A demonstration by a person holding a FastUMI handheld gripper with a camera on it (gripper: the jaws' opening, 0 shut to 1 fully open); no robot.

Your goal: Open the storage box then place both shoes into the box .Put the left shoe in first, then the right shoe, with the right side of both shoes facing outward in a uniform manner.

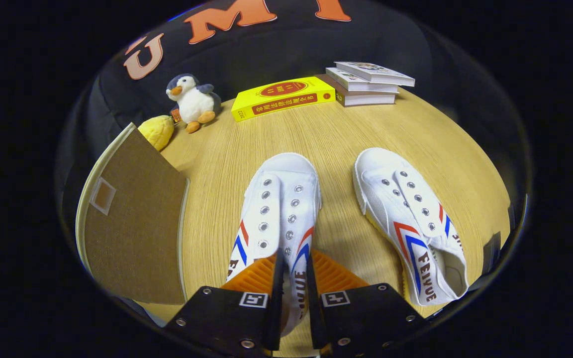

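My gripper (294, 263) is pinched narrow on the rear upper of the left shoe (279, 209): one finger inside the opening, the other on its outer right side, both fingers pressing the canvas wall between them. The shoe's long axis runs straight ahead from my jaws, toe pointing away toward the yellow book (283, 97), heel under me. The right shoe (411, 223) lies just beside it, off to my right, toe also away but angled a bit, not touched.

The storage box (132, 219) is to my left, near the left shoe, its brown lid flap standing open toward me; I can't see the interior. So the next move likely swings left.

Both shoes are white canvas, laceless, with metal eyelets and red and blue chevrons on the sides. They sit on a wooden table (326, 144).
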